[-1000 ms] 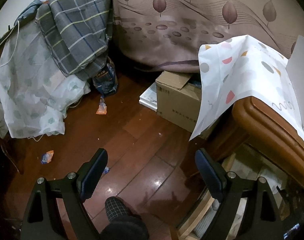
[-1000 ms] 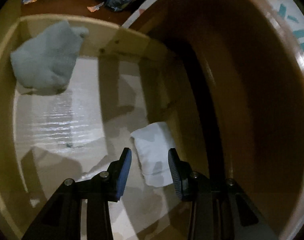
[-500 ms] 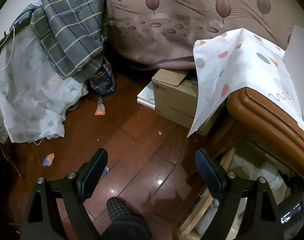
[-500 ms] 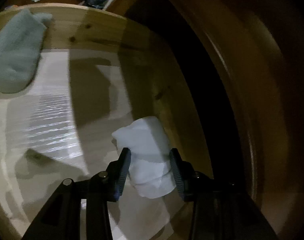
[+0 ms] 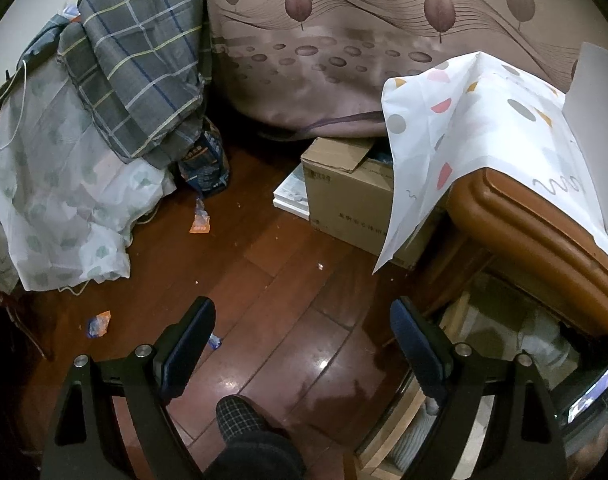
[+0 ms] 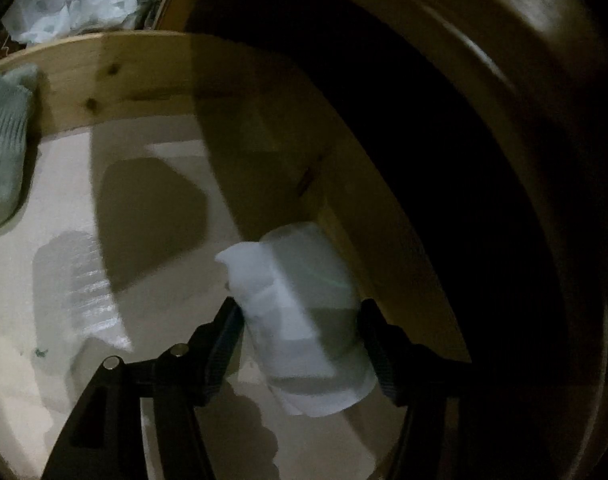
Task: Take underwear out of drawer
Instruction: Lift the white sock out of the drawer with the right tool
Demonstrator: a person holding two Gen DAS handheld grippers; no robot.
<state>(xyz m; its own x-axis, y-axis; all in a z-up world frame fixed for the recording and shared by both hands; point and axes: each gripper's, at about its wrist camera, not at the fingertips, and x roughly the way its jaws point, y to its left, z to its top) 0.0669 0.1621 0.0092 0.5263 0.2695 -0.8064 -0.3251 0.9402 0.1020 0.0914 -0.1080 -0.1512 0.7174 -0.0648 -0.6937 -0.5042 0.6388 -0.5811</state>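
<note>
A folded white underwear roll [image 6: 304,300] lies on the pale bottom of the open wooden drawer [image 6: 143,76], close to its right wall. My right gripper [image 6: 299,312] reaches down into the drawer with its jaws opening. One finger stands on each side of the roll, right at its edges. A grey-green cloth [image 6: 3,152] rests in the drawer's far left corner. Beside the drawer's front edge [image 5: 400,420], my left gripper [image 5: 304,320] hangs open over the dark wooden floor with nothing between its fingers.
A cardboard box [image 5: 348,196] stands on the floor beside the brown cabinet [image 5: 524,220], which a spotted white cloth [image 5: 484,128] covers. Plaid bedding [image 5: 139,64] is piled at the left. Wrappers [image 5: 199,224] litter the floor. A person's checked slipper [image 5: 239,420] is below the left gripper.
My right gripper has pushed forward into the drawer and its jaws have spread, so the white roll now sits between the fingers. The left gripper has hardly moved.
</note>
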